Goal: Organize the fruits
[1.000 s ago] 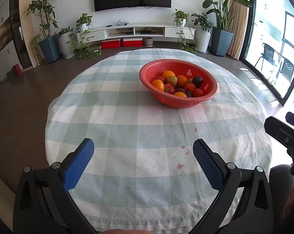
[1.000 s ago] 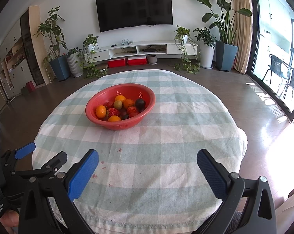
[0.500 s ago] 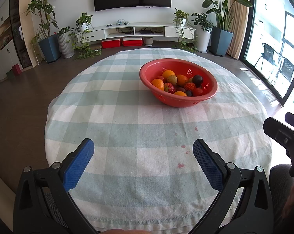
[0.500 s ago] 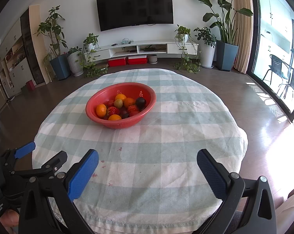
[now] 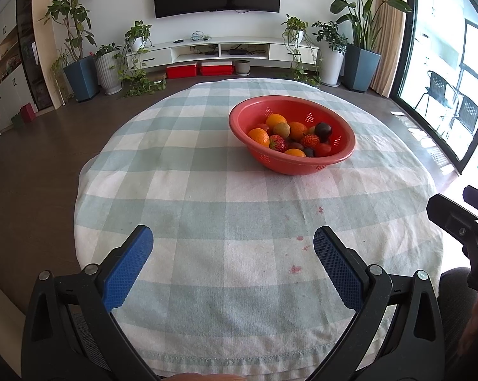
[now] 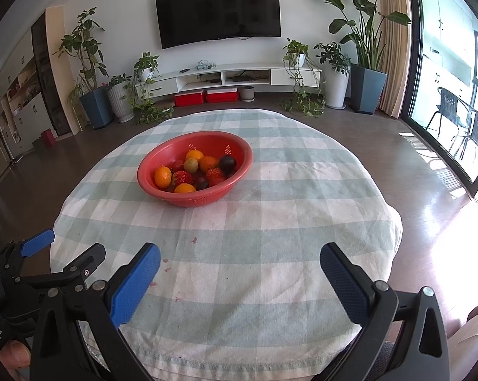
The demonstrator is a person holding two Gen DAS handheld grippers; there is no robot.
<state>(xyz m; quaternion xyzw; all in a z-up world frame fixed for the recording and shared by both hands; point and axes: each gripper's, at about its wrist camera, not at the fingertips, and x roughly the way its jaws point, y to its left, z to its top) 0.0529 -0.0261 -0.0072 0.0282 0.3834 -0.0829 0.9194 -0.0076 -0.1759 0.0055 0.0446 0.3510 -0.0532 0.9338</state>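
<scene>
While both my claws, left [image 5: 232,250] and right [image 6: 239,266], hang spread wide and empty over the table's [image 5: 207,216] near edge, the fruits [image 5: 289,136] sit heaped in the red bowl [image 5: 340,155] at one o'clock; this fits either sorting ahead or gathering finished.

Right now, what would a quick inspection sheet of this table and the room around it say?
Surface: round table under a checked cloth, with small red stains near the front.
Job's things: red bowl holding oranges, strawberries, a dark plum and a greenish fruit; all fruit is inside it.
Clutter: nothing seen on the cloth besides the bowl.
Grippers: left claw open and empty above the near edge; right claw open and empty, likewise.
Cables: a few wires on the TV shelf; none on the table.
Surroundings: wall television, potted plants, two red boxes on the floor, glass doors at the right.
</scene>
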